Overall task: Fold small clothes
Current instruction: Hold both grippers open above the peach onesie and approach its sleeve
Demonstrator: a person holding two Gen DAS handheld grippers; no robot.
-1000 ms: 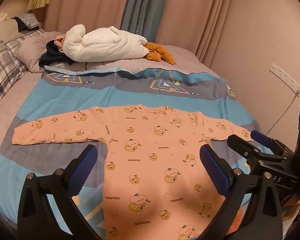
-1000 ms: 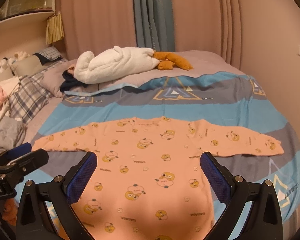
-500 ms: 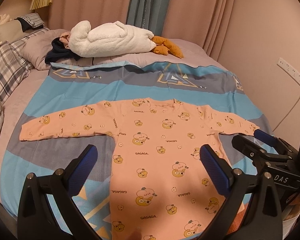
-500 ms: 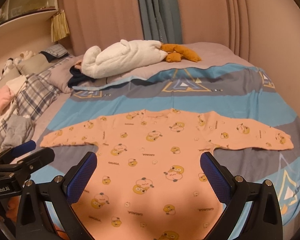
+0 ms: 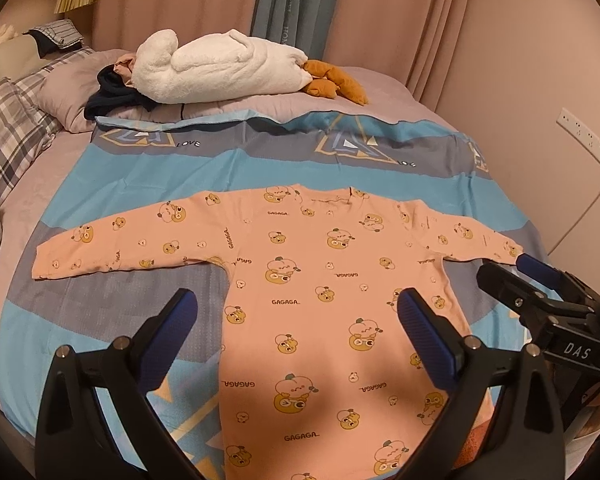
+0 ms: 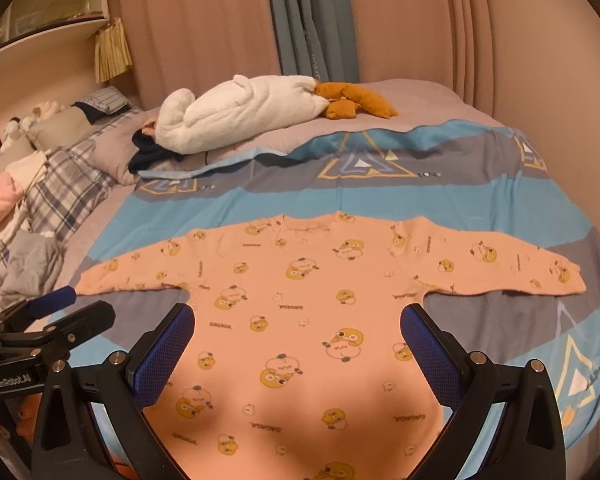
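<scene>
1. One peach top lies flat on the bed's blue-grey cover, both sleeves spread, hem at the near edge.
2. Your two grippers, left and right, hover above it, fingers spread wide, holding nothing.

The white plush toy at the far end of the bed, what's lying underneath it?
The white plush toy rests on a lilac pillow. A dark navy garment pokes out beneath its left end. How far that garment reaches underneath is hidden.
</scene>
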